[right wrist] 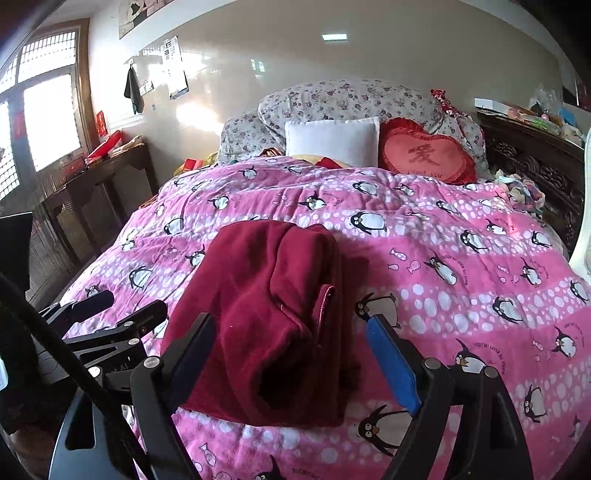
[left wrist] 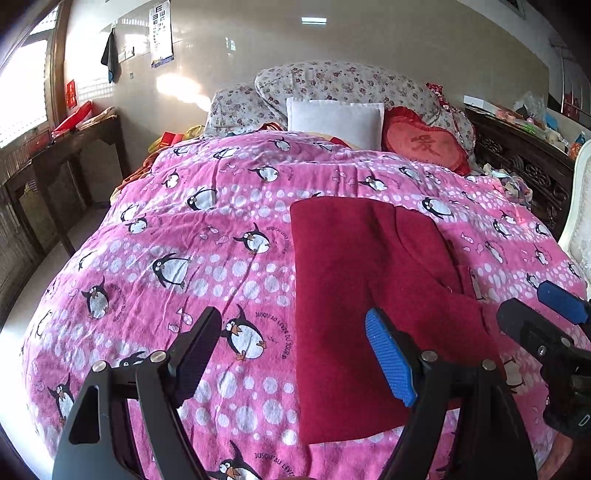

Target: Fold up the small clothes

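Fingers (right wrist: 391, 365) spread wide, holding nothing.

Wall chart (left wrist: 161, 35) print too small to read, right claw (left wrist: 546, 314) cut by frame edge, dresser clutter (left wrist: 535, 114) indistinct

A white pillow (left wrist: 334, 120) and heart cushion (left wrist: 424, 146) top the penguin quilt (left wrist: 184, 240).

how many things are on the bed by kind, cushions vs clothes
Cushions: 2, a white square fabric pillow and a red heart-shaped frilled cushion
Clothes: 1, a folded dark red fleece garment
Total: 3
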Motion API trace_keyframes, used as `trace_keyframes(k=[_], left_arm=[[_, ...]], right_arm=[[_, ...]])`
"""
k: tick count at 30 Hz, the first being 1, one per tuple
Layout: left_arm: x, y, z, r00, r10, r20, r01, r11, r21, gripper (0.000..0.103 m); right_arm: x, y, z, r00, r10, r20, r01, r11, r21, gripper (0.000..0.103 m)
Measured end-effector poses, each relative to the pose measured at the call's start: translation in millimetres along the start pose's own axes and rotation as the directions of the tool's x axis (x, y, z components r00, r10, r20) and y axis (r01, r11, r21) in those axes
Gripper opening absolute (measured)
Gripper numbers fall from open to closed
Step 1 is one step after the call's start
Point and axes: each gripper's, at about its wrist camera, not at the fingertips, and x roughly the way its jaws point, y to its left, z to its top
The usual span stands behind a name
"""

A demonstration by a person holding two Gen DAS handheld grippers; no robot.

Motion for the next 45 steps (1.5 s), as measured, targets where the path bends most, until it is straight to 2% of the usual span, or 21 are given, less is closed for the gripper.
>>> trace_keyframes(k=[28, 45], left_arm=[[18, -6, -7, 0.999, -0.001, -0.052, 0.001, 1.000, -0.003, 0.080], [21, -7, -9, 0.998, -0.002, -0.058, 0.002, 1.000, 0.001, 0.080]], right_arm=[[15, 0, -4, 0.999, -0.004, -0.042, 0.004, 1.000, 0.008, 0.090], [21, 1, -5, 0.998, -0.004, -0.058, 0.004, 1.000, 0.007, 0.090]])
